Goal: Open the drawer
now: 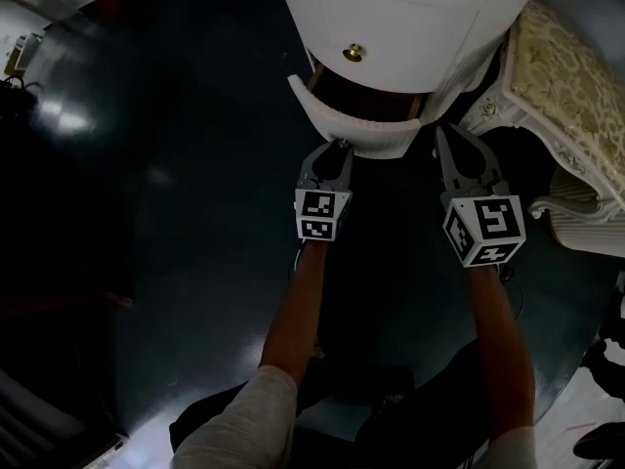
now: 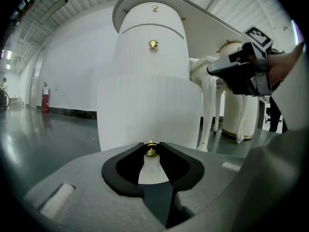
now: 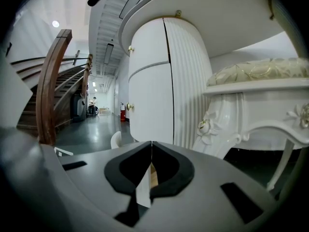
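No words, numbers or brand names can be read anywhere. The only markings are black-and-white square marker patterns on the left hand-held gripper point(image 1: 339, 147) and the right hand-held gripper point(image 1: 441, 133), and they spell nothing.

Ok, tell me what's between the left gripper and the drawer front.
Only the brass knob, clamped at the tips of the left gripper, just in front of the drawer front. The left gripper view shows it.

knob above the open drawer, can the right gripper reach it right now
Probably yes: the knob sits bare on the cabinet front, and the right gripper hangs empty beside the open drawer, though its shut jaws must open first.
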Available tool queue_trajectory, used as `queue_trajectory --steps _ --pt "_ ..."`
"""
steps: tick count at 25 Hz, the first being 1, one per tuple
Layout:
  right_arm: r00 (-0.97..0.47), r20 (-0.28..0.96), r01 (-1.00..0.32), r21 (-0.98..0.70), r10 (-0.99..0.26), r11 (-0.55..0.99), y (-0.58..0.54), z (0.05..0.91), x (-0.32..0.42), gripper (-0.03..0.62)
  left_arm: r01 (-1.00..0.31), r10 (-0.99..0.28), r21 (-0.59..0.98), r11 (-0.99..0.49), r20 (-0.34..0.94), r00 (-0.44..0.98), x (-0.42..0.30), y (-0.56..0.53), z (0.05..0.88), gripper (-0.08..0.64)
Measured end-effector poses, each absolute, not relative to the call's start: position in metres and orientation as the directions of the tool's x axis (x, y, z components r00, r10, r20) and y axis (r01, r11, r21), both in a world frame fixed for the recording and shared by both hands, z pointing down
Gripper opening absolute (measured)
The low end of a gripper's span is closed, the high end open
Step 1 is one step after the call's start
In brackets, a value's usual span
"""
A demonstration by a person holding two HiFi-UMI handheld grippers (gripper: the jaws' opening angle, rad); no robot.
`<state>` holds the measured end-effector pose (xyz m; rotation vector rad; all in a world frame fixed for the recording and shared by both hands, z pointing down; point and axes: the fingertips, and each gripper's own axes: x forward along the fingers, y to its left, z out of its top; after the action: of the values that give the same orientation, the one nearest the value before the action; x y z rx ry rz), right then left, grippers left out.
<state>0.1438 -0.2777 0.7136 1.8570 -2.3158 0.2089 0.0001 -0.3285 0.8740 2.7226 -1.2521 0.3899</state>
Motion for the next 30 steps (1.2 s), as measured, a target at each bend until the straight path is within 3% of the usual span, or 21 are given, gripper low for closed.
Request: queue_trajectory --steps 10,30 --pt "-0.294 0.247 -0.953 0.001 -0.923 0.304 -0.271 0.727 0.125 0.017 -0.76 -0.726 -0.002 -0.65 0.294 0.621 -0.009 -0.314 0.874 0.103" --pt "-0.313 0.22 -0.95 -0.051 -0.924 0.309 -0.269 0.724 0.118 0.017 -0.767 -0.737 -0.022 -0.642 0.295 0.608 -0.041 -0.274 0.877 0.103"
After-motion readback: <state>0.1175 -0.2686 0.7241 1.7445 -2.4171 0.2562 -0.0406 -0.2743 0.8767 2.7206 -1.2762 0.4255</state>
